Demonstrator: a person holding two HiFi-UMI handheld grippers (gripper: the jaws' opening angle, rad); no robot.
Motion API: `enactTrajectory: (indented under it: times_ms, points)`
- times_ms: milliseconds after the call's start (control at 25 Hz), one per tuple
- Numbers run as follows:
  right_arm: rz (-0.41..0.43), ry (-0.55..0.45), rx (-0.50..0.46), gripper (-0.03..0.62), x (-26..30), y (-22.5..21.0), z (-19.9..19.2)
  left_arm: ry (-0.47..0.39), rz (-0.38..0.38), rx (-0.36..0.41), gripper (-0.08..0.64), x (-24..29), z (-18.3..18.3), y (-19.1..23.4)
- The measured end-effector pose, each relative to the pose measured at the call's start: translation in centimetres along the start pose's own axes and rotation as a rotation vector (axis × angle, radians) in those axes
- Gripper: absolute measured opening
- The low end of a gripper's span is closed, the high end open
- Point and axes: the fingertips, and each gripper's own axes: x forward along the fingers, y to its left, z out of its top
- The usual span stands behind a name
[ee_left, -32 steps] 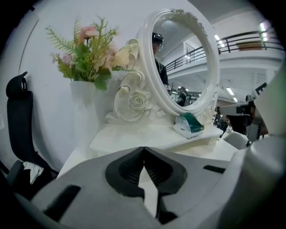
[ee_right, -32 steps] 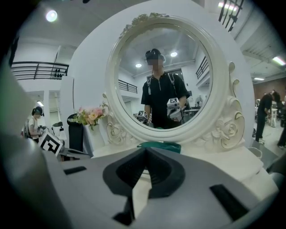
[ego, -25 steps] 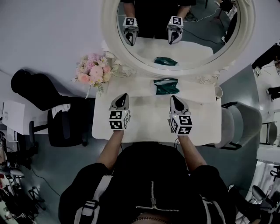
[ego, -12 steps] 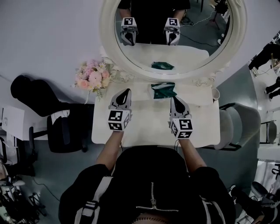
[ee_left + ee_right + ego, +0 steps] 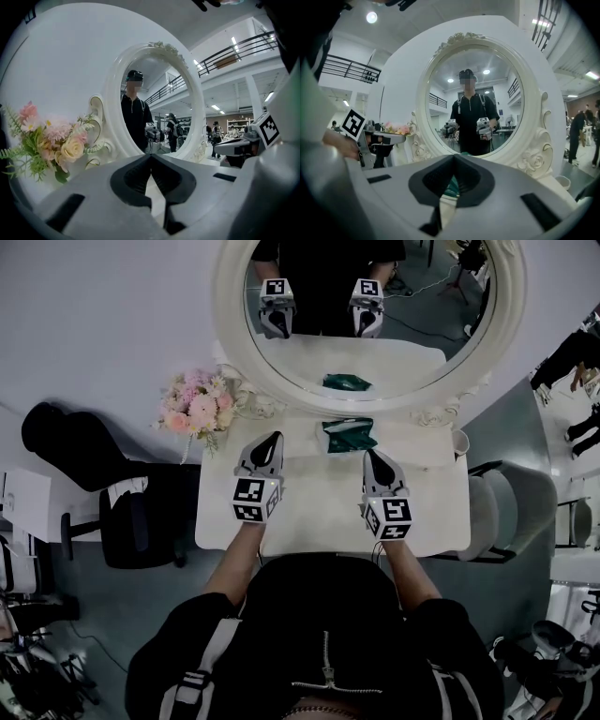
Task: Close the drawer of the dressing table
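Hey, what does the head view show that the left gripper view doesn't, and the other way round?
Only the head view: the green packet lying on the dressing table, the black chair to its left and the grey chair to its right.
Only the left gripper view: the balcony railing and the ceiling lights high in the hall.
Both: the round mirror, the flowers beside it, and the right gripper.

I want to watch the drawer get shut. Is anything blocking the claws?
Nothing visible is. The left claw and right claw hover shut above the tabletop. No drawer shows, and the green pouch lies beyond them.
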Motion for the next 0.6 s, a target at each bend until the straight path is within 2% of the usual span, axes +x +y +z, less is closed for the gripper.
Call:
enactTrajectory:
  times_ms: [600]
  points:
    - [0.030,0.007,0.004,-0.009,0.28,0.68,-0.32,0.002,0.011,-0.010,0.005,-0.52,-0.58,0.36]
